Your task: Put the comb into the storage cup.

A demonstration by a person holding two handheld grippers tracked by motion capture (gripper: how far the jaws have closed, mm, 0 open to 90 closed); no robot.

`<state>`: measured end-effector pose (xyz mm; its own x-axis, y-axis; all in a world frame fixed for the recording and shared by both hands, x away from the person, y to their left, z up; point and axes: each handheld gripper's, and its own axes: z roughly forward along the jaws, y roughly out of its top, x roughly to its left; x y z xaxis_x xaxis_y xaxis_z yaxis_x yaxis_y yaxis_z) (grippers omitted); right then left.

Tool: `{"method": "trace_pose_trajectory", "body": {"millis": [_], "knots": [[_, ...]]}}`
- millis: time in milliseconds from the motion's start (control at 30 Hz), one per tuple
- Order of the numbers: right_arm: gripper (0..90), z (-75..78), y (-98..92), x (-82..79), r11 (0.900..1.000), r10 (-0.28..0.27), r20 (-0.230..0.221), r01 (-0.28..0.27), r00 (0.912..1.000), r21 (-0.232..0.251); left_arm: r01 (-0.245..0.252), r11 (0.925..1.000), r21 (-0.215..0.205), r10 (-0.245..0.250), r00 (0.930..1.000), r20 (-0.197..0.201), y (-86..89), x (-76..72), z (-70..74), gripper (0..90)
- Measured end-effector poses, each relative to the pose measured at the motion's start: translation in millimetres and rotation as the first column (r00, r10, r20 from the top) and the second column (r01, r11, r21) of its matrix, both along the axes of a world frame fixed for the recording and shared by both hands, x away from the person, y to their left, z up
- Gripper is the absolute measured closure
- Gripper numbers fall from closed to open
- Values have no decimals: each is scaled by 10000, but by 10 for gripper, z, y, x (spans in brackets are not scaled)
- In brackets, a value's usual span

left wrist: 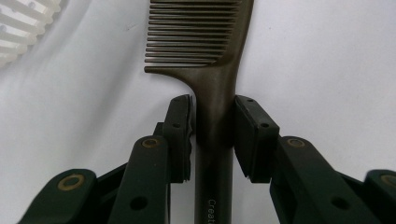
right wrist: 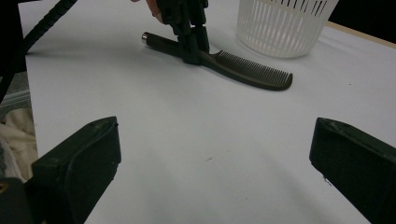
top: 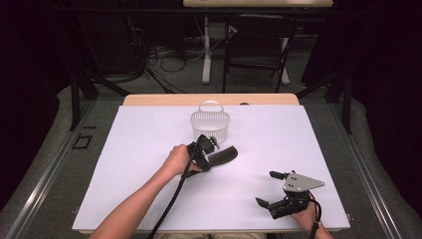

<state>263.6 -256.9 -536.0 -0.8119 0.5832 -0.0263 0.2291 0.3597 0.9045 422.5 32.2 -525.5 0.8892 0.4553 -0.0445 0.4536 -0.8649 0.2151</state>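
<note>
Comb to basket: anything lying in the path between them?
Nothing visible does. The comb lies on the table between the left gripper's jaws, and the bare white sheet runs from it to the basket.

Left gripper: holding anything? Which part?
The left gripper clamps the dark comb by its handle neck, just below the teeth; comb lies on the table. The right gripper is open, empty.

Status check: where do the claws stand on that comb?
Left claw closed on comb handle, comb flat on table. Right claw open, idle near table's front edge. White basket just beyond comb, path clear.
</note>
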Motion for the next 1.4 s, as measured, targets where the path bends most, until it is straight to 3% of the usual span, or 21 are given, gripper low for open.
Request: {"method": "trace_pose_trajectory", "body": {"millis": [233, 467, 800, 900, 1033, 1267, 1400], "knots": [[18, -2, 0, 1, 10000, 32, 6, -32, 10000, -28, 198, 9993, 328, -202, 9997, 131, -34, -21, 13, 721], [24, -2, -5, 2, 10000, -43, -24, 43, 10000, 41, 263, 9995, 191, -267, 9995, 177, -15, -23, 29, 724], [24, 1, -10, 2, 10000, -61, 8, 61, 10000, 23, 149, 9969, -770, -99, 9978, 658, 95, -116, 100, 724], [23, 0, -10, 4, 10000, -68, 8, 68, 10000, 16, 43, 9926, -1215, 37, 9978, 657, 133, -145, 114, 724], [24, 0, -11, 5, 10000, -96, 0, 96, 10000, 3, 17, 9900, -1414, 103, 9964, 839, 171, -174, 131, 724], [23, 2, -15, 4, 9999, -100, 9, 100, 9999, 2, 131, 9771, -2123, 105, 9939, 1096, 234, -232, 169, 724], [24, 3, -18, 4, 9999, -102, 25, 102, 9999, 15, 185, 9725, -2321, 106, 9923, 1233, 258, -271, 182, 724]]}}
